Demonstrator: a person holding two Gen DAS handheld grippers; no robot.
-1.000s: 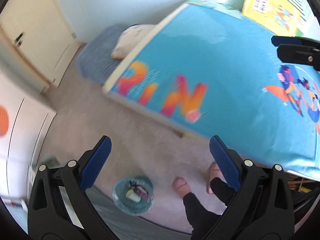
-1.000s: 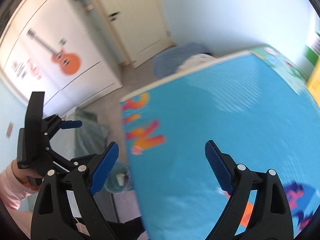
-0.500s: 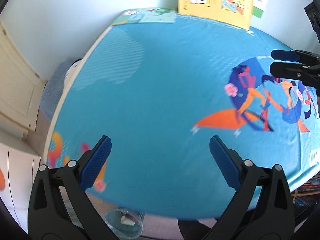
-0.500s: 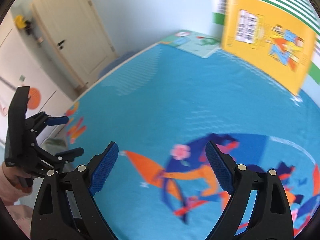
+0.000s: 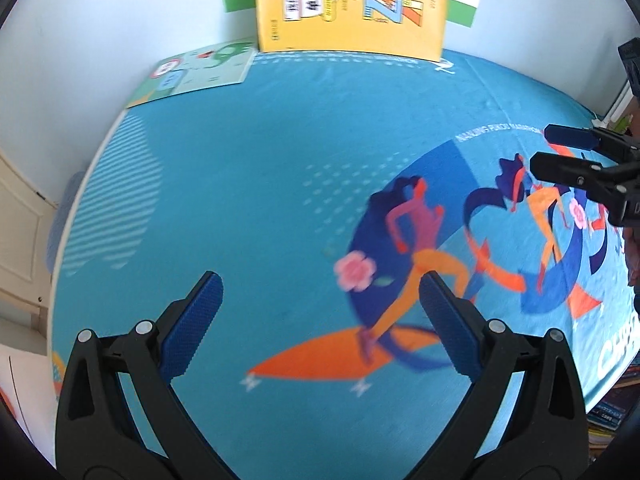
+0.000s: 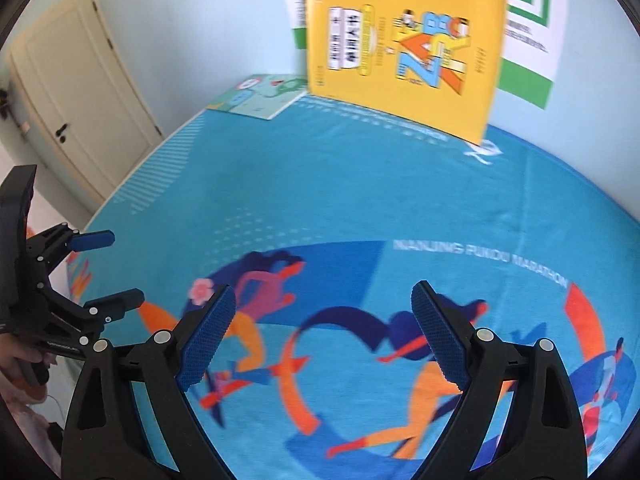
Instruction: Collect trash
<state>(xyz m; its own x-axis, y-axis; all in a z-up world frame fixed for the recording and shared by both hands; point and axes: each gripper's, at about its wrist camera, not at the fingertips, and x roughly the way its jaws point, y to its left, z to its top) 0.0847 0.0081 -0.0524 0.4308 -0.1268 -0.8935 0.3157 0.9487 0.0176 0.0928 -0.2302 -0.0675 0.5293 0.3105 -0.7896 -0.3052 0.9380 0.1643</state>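
Left hand-held gripper [image 5: 320, 308]: hovering over the blue printed cover, released, jaws standing wide apart, gripping nothing.
Right hand-held gripper [image 6: 324, 332]: hanging beside it over the same surface — also released and carrying nothing; showing again at the right edge of the left wrist view, pads parted.
Surface below: looking like a bench or low bed under a blue printed cover [image 5: 256, 200] with running figures and a pink flower; hard to say which from these views.
Trash: showing nowhere in either view — no wrapper, scrap or crumpled paper lying on the cover, and no bin or bag in sight.
Leaning at the wall: a yellow book [image 6: 400, 56] standing upright at the far edge, with a green-striped poster [image 6: 524, 32] behind it.
Lying flat: a pale green booklet [image 6: 260, 98] resting at the far left corner, apart from the yellow book; reading as belongings, not litter.
Door [image 6: 80, 92]: standing closed at the left of the room.
Person: fingers [image 6: 24, 364] wrapping the left gripper's handle at the edge of the right wrist view.
Progress: judging from both grippers hanging idle and the cover bare of litter, either scanning for the next piece or nearing the end of the job; nothing here settling which.
Left to do: probably finding any remaining trash outside these views and carrying it to wherever it is being gathered.
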